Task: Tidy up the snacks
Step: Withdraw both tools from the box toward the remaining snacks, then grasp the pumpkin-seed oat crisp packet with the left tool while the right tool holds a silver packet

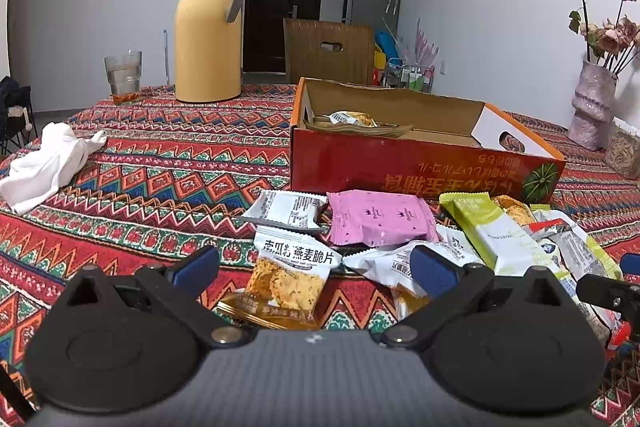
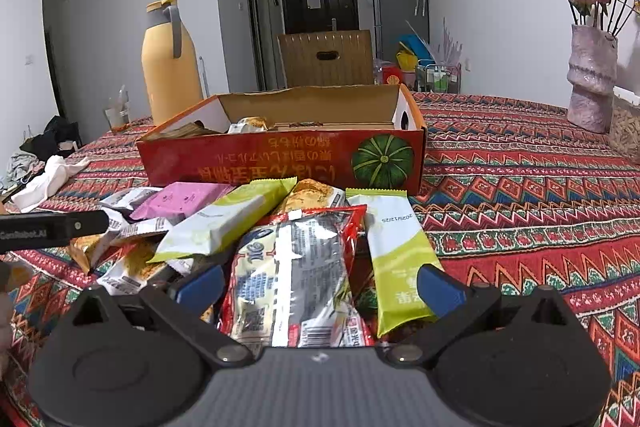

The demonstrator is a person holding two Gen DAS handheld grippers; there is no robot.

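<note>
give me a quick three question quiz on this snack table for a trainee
1. True or false: the red cardboard box already holds at least one snack packet.
2. Multiple choice: what lies between the fingers of the right gripper? A) the pink packet B) a red-edged clear packet C) the white cloth
3. Short answer: which tall item stands next to the drinking glass at the far side of the table?

Key
1. True: an oat crisp packet lies inside the box.
2. B: the red-edged clear packet lies between the open fingers. The pink packet lies nearer the box.
3. The yellow thermos jug.
</note>
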